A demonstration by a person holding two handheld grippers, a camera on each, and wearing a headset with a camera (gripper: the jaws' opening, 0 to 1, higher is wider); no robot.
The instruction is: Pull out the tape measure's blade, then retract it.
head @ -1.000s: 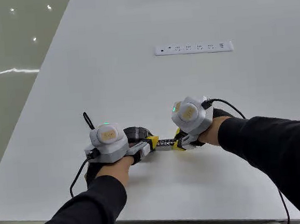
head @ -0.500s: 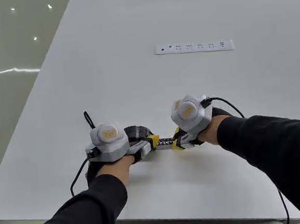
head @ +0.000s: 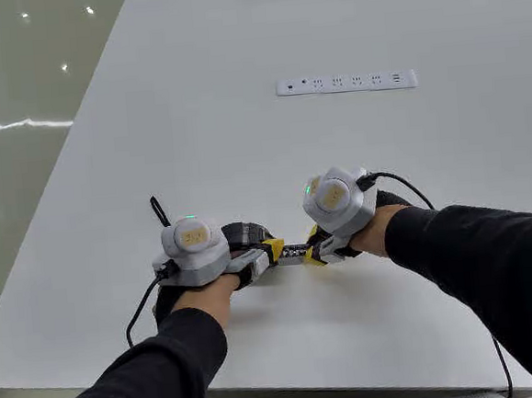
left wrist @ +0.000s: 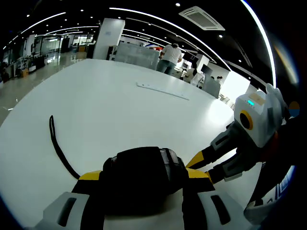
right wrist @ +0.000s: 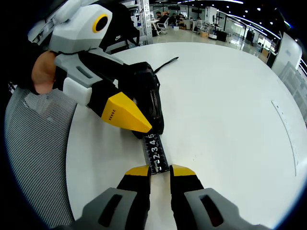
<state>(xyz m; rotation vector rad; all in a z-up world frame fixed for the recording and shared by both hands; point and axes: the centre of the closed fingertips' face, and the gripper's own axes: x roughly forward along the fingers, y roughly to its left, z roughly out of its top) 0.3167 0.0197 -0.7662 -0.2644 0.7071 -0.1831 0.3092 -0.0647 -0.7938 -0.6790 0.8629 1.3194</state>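
Left gripper point(left wrist: 144, 175) clamps the case point(left wrist: 144, 165); right gripper point(right wrist: 159, 171) pinches the blade point(right wrist: 153, 148). Pull straight toward three o'clock, keeping it level.

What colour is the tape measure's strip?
The numbered blade is black with white digits, clearest in the right gripper view.

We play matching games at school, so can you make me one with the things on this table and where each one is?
Things:
1 tape measure case
2 blade
3 power strip

Places:
A far across the table
B held by the left gripper
C tip pinched by the right gripper

Pairs: 1-B; 2-C; 3-A
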